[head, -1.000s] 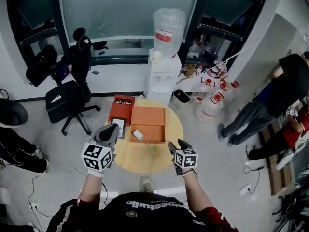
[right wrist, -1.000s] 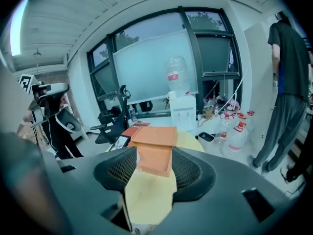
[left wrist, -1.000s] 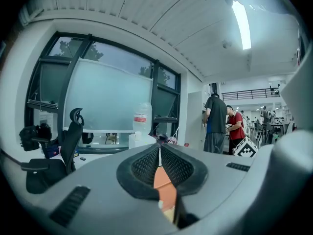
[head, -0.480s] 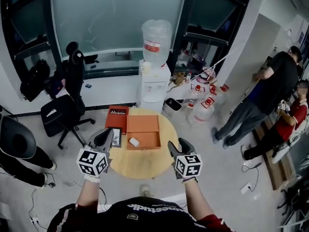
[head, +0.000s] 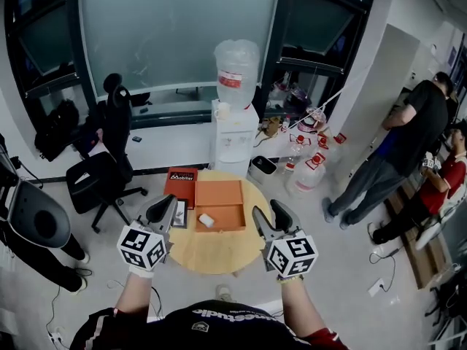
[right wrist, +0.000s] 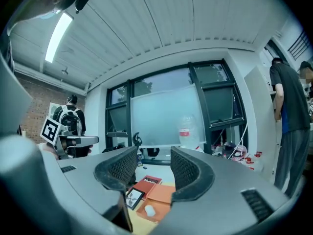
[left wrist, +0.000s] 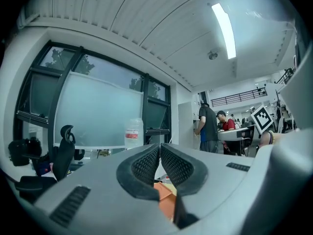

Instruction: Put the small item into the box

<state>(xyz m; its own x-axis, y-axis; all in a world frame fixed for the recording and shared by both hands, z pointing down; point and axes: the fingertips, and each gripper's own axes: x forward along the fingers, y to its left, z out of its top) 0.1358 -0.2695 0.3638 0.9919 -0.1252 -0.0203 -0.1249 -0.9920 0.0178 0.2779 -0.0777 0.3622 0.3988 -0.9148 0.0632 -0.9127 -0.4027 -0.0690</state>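
An open orange box lies on the round wooden table, with a small white item resting in its near left part. In the right gripper view the box and the white item show low between the jaws. My left gripper hovers over the table's left edge, shut with nothing held; its pads nearly meet. My right gripper hangs above the table's right edge, open and empty. The left gripper view shows only a sliver of the orange box.
A red lid with white print and a small dark frame lie left of the box. Behind the table stand a water dispenser and floor bottles. Office chairs are at left, two people at right.
Both grippers have risen toward the camera, the right one more. The head view has lifted, so the table looks smaller. Box and white item have not moved.
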